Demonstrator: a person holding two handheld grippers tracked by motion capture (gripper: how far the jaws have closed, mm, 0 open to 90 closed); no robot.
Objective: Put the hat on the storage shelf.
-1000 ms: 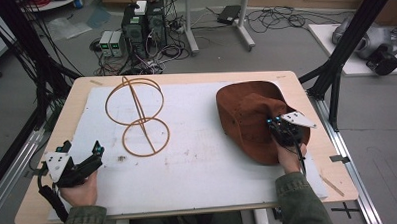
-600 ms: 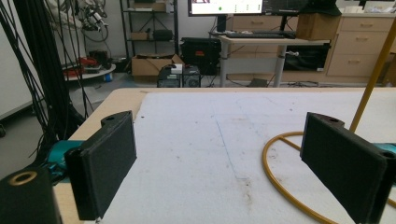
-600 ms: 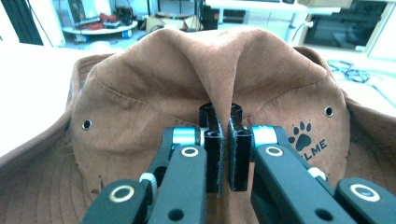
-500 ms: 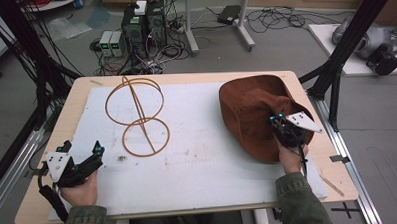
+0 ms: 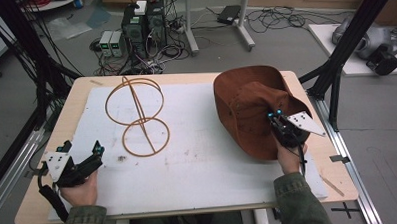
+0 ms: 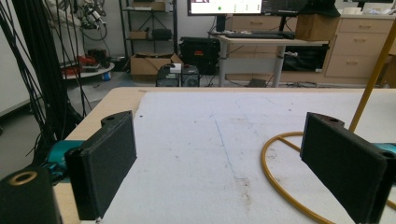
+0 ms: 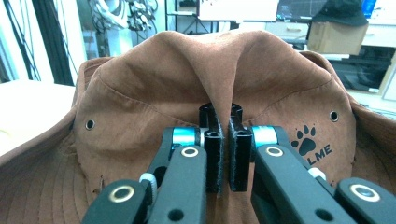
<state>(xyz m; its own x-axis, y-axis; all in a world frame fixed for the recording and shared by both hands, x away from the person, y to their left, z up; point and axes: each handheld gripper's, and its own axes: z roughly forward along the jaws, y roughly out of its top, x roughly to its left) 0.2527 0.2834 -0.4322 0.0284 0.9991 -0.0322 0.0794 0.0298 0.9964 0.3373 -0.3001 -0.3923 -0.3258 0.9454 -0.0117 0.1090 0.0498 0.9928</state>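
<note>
While my right gripper [image 7: 223, 140] has its jaws pinched tight on a fold of the brown hat [image 7: 196, 88], the cloth rises in a ridge from between the pads, and a paw-print logo sits on the crown at about four o'clock from the pinch. From above, I see that right gripper [image 5: 276, 118] at the near right flank of the hat [image 5: 246, 103], which lies on the right half of the table [image 5: 339, 187], reaching toward its far edge at twelve o'clock. My left gripper [image 5: 83, 158] rests at the table's near left, around eight o'clock from the centre, jaws spread wide with nothing between them; along it [image 6: 224, 158] I see bare white mat [image 6: 210, 121]. At about one o'clock from it stands the wire hat stand [image 5: 136, 114], its base ring flat on the mat, well apart from the hat.
</note>
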